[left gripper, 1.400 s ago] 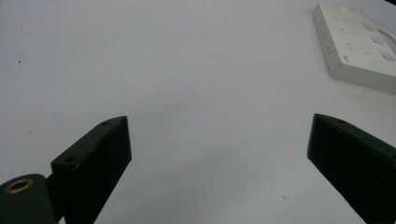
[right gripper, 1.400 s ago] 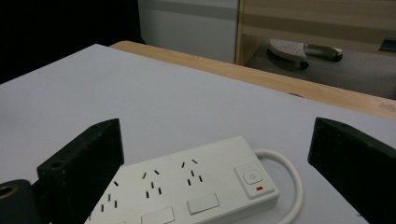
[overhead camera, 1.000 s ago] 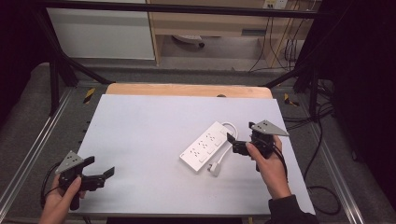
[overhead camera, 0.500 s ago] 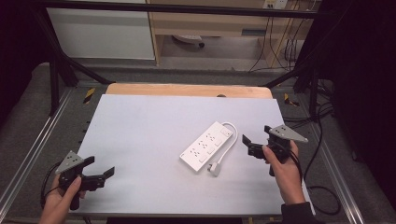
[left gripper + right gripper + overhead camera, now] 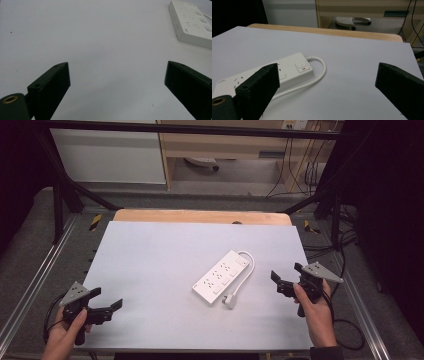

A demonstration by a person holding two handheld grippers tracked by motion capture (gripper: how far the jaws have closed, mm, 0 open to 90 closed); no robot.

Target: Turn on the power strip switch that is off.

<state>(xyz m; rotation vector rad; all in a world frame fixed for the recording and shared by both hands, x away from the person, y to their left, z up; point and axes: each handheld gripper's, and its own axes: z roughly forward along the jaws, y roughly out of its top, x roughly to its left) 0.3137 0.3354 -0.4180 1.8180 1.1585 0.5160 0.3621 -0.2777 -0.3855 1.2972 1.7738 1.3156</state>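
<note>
Right gripper (image 5: pixel 286 277) at table's right edge, jaws spread wide, empty, aimed leftward at power strip. Left gripper (image 5: pixel 106 301) near front-left corner, jaws wide apart, empty, well apart from strip.

Power strip (image 5: pixel 221 276), white, lies flat right of centre on grey table (image 5: pixel 150 255). Long axis diagonal: switch end points far-right, other end near-left. Cord (image 5: pixel 247 270) leaves switch end, loops back along right side; plug (image 5: pixel 229 300) rests just beside near end. Right gripper view: switch (image 5: pixel 301 66) faces up, cord (image 5: pixel 319 70) curving beside it.
</note>
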